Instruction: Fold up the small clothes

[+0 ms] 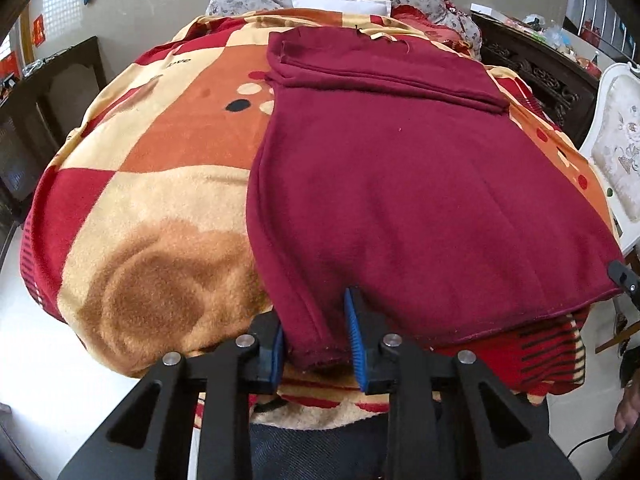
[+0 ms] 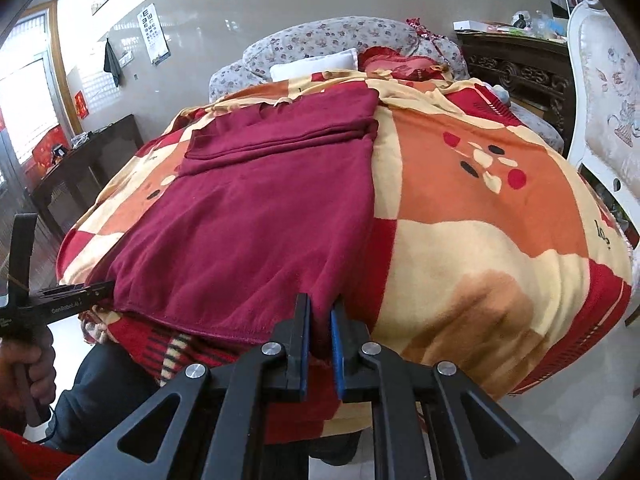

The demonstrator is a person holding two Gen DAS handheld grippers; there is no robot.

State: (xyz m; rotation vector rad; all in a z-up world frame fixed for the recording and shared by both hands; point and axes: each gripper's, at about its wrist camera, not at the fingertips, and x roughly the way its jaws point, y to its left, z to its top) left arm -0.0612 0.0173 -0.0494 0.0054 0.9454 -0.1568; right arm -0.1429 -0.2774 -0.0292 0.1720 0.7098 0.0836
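A dark red knit garment (image 1: 400, 184) lies flat on a blanket-covered surface, with a folded band across its far end. It also shows in the right wrist view (image 2: 256, 216). My left gripper (image 1: 316, 340) is shut on the garment's near left hem corner. My right gripper (image 2: 319, 332) is shut on the near right hem corner. The left gripper also shows at the left edge of the right wrist view (image 2: 76, 294), and a tip of the right gripper shows at the right edge of the left wrist view (image 1: 622, 276).
The patterned red, orange and cream blanket (image 1: 168, 184) covers the whole work surface. A floral sofa with a white pillow (image 2: 316, 62) stands behind. A dark carved cabinet (image 2: 516, 72) and a white chair (image 2: 604, 92) stand at the right. A dark side table (image 2: 80, 168) stands at the left.
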